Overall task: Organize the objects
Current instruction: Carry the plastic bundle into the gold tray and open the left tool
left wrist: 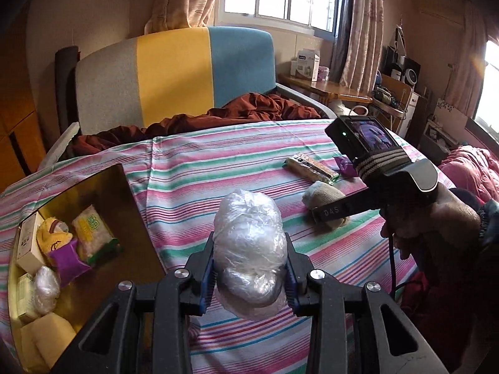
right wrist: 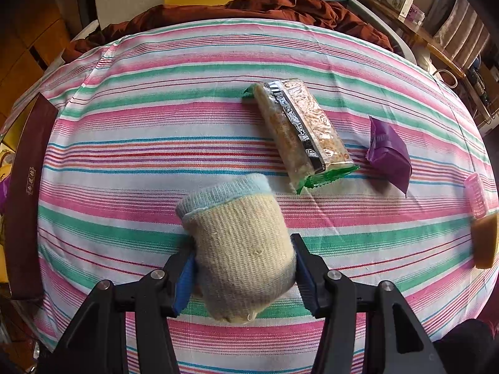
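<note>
Striped cloth (right wrist: 156, 118) in pink, green and white covers the whole work surface, woven and slightly creased, with broad bare room ahead of both sets of jaws. Left of the left gripper (left wrist: 249, 272) stands an open box (left wrist: 137, 218) with shiny gold inner walls, holding packets, a small carton, a yellow soft toy and foam blocks; its printing is too small to read. That gripper's jaws are clamped on a bundle of crinkled clear plastic (left wrist: 249, 249), oval and glossy, held above the cloth. The right gripper (right wrist: 244, 275) points steeply down, its jaws pressed against both sides of a rolled knit sock (right wrist: 240, 249), cream with a pale blue cuff, ribbed and soft. The letters "DAS" show on that gripper's finger in the left view. Beyond the sock lies a long snack packet (right wrist: 299, 131) with green ends and a foil seam, its lettering unreadable. Right of it sits a small purple wrapper (right wrist: 389, 152).
</note>
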A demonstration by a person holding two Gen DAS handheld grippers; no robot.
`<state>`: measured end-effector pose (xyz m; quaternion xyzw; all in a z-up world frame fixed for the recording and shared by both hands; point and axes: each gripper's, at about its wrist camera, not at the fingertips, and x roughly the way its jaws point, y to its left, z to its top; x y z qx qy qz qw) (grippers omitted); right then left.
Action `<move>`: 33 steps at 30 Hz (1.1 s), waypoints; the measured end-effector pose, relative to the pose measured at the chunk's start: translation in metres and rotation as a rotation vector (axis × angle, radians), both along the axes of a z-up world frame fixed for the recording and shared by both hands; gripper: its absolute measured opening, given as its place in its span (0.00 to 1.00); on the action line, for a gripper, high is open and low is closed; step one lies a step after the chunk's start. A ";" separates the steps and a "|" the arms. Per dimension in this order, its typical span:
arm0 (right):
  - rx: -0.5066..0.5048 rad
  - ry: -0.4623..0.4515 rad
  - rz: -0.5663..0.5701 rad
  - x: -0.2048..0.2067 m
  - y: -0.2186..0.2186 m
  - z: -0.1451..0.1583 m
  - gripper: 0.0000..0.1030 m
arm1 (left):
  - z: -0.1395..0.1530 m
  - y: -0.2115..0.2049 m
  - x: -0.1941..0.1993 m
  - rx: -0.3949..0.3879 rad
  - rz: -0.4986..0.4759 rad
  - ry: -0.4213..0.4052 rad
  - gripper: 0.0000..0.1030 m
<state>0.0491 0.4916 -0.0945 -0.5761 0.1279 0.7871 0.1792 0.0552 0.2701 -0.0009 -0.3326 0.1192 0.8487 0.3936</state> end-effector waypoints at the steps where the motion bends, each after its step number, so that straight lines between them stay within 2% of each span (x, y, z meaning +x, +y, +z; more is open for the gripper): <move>1: 0.002 -0.001 0.001 0.000 0.000 -0.001 0.54 | 0.001 -0.005 -0.003 0.002 0.013 -0.003 0.36; 13: 0.030 -0.010 0.014 -0.002 -0.006 -0.003 0.54 | 0.004 -0.085 -0.047 0.052 0.215 -0.060 0.36; 19: 0.042 -0.013 0.022 -0.001 -0.007 -0.004 0.54 | -0.014 -0.155 -0.083 0.097 0.396 -0.206 0.36; 22: 0.048 -0.015 0.025 -0.002 -0.008 -0.004 0.54 | -0.025 -0.176 -0.087 0.107 0.429 -0.245 0.36; 27: 0.053 -0.017 0.029 -0.002 -0.007 -0.004 0.54 | -0.038 -0.172 -0.087 0.105 0.407 -0.292 0.36; 33: 0.054 -0.017 0.029 -0.001 -0.006 -0.004 0.54 | -0.051 -0.153 -0.095 0.044 0.404 -0.302 0.39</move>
